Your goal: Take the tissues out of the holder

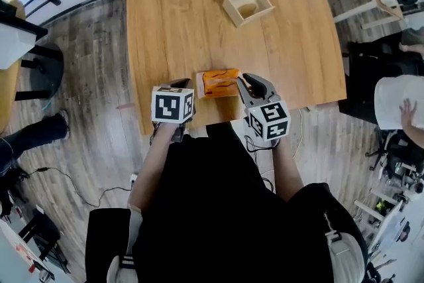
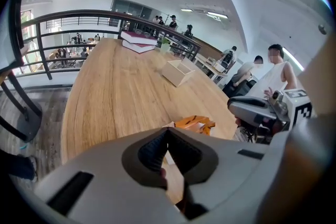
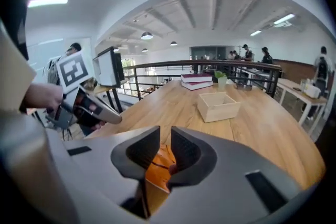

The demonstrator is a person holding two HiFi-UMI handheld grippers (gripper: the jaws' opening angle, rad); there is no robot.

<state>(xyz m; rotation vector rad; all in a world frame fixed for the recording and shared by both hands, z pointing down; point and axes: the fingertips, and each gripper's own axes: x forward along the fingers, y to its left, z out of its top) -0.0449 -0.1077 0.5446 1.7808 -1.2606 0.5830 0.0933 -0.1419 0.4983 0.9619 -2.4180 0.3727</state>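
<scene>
While right gripper (image 3: 166, 136) jaws gape, tissue pack (image 1: 220, 83) lies just beyond them

Tissue pack (image 1: 220, 83) is done in bright orange, desk (image 1: 172, 23) is finished in light wood grain, box (image 1: 248, 4) is left pale wood.

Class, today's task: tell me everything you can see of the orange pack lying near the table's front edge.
The orange pack is a soft, crumpled wrapper, plastic by its look, with dark markings and a white part at its left end. It lies flat on the wooden table, close to the near edge, between the left hand-held gripper and the right hand-held gripper. Orange shows through the gap of the right one's slightly parted jaws; whether they touch it cannot be told.
</scene>
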